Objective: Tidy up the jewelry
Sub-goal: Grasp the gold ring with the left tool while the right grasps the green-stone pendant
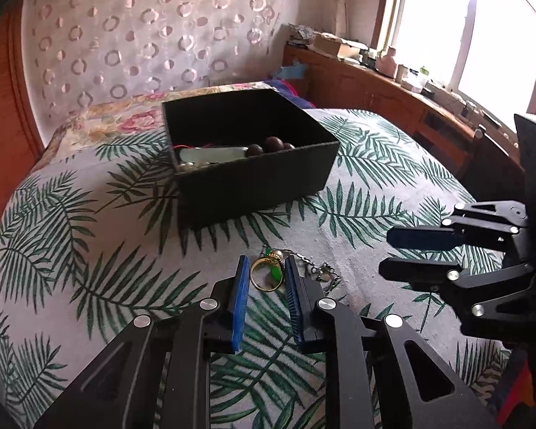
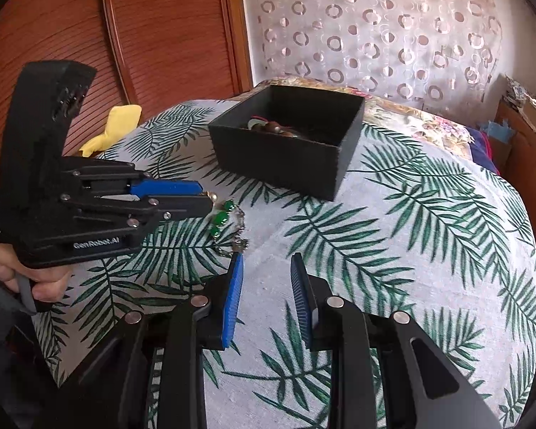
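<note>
A gold ring with green stones and a pearl (image 1: 268, 272) lies on the leaf-print bedspread between the open fingers of my left gripper (image 1: 267, 264), which straddles it without closing. A small silver chain (image 1: 323, 271) lies just right of it. From the right wrist view the green-stone piece (image 2: 221, 218) and chain (image 2: 240, 236) lie at the left gripper's tips (image 2: 203, 198). A black open box (image 1: 248, 150) holding brown beads, pearls and a pale jade piece stands behind. My right gripper (image 2: 267, 261) is open and empty, hovering to the right of the jewelry.
The bed (image 2: 411, 232) has a floral pillow (image 1: 125, 121) at the head behind the box. A yellow cloth (image 2: 110, 128) lies at the bed's far left edge. A cluttered wooden windowsill shelf (image 1: 393, 71) runs along the right wall.
</note>
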{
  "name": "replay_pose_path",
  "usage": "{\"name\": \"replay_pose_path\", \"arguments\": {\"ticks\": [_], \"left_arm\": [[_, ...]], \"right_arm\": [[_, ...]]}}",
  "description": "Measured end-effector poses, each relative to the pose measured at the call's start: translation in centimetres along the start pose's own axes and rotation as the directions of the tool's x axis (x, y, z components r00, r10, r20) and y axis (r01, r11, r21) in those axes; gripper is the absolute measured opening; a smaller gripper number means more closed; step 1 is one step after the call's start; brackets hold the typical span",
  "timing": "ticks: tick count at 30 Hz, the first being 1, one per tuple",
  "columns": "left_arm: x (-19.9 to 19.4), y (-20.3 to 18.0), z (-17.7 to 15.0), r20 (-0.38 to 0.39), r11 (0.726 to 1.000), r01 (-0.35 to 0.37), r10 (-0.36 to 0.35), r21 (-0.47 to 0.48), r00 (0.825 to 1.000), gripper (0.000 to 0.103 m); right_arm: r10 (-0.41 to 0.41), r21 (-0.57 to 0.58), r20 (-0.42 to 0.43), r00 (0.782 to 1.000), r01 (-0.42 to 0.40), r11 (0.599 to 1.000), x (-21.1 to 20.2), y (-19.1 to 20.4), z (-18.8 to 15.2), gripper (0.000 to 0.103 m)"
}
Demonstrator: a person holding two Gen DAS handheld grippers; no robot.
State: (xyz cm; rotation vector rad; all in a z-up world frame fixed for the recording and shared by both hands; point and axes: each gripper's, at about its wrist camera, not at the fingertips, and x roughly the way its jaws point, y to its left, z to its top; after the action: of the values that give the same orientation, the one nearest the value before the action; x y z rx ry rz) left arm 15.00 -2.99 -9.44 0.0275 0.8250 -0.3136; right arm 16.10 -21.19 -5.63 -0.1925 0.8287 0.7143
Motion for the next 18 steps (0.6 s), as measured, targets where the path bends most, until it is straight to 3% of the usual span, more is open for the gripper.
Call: {"name": "replay_pose_path", "arguments": {"ticks": [14, 18], "left_arm": [[-2.5, 2.6, -1.0, 0.045, 0.998, -0.043, 0.045, -0.049, 0.998, 0.019], [-2.8, 3.1, -1.1, 0.050, 0.997, -0.048, 0.051, -0.061, 0.997, 0.019]], "right_arm": [[0.084, -0.048, -0.052, 0.995, -0.087, 0.995, 3.7, 2.9, 2.8, 0.025], [0.059, -0.075, -0.083, 0.995, -0.065, 0.995, 5.2, 3.8, 3.3, 0.025]]}}
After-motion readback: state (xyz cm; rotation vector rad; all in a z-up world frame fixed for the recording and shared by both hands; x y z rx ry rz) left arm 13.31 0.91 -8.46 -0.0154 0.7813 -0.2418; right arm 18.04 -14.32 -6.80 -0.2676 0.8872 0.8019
